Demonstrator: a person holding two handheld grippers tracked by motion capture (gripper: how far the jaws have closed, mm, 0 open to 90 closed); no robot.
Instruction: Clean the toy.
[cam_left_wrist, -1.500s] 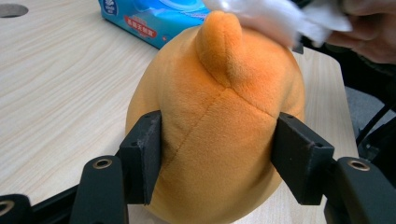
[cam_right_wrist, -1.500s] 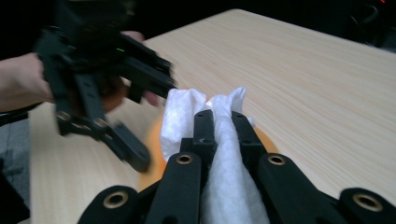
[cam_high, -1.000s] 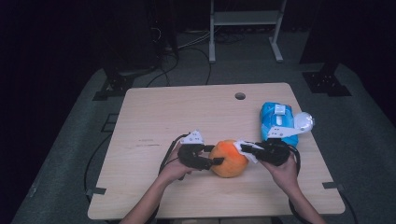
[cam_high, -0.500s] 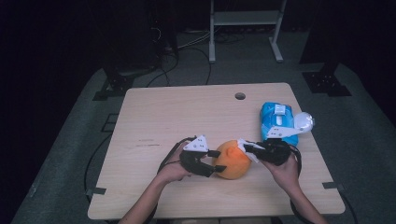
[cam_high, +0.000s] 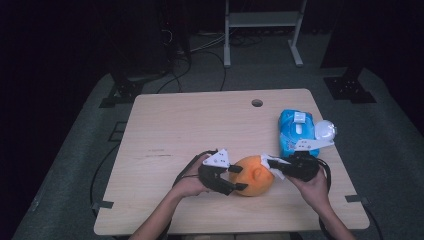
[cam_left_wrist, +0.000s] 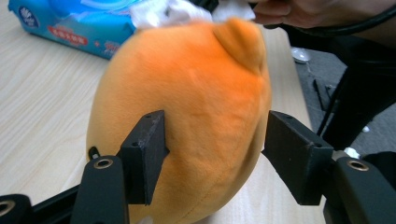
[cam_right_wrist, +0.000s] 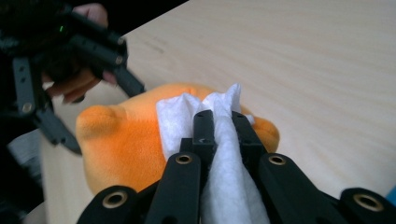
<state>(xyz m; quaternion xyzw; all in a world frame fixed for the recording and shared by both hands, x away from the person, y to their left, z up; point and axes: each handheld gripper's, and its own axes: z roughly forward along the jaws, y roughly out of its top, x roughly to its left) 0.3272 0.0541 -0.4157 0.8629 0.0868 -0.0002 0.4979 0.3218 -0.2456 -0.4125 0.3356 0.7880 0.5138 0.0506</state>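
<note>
While left gripper (cam_high: 239, 178) clamps the orange plush (cam_high: 256, 176) sideways, right gripper (cam_high: 272, 165), pinching a white wipe (cam_right_wrist: 219, 154), presses its top from the right.

We see a light wood table (cam_high: 200, 125) with a round cable hole (cam_high: 257, 103) near its far edge. It stands on a grey carpeted floor (cam_high: 75, 165), lit in the middle, falling off to near black at far left and far right. Grey tape tabs (cam_high: 102, 205) hold the table's near corners down. Behind the table, a pale metal stand (cam_high: 262, 30) with two legs, and black cables (cam_high: 200, 50) run loose across the floor beside it. Black bracket feet sit at far left (cam_high: 117, 95) and far right (cam_high: 350, 87). The back of the room is dark, walls not readable. We make out no windows.
</note>
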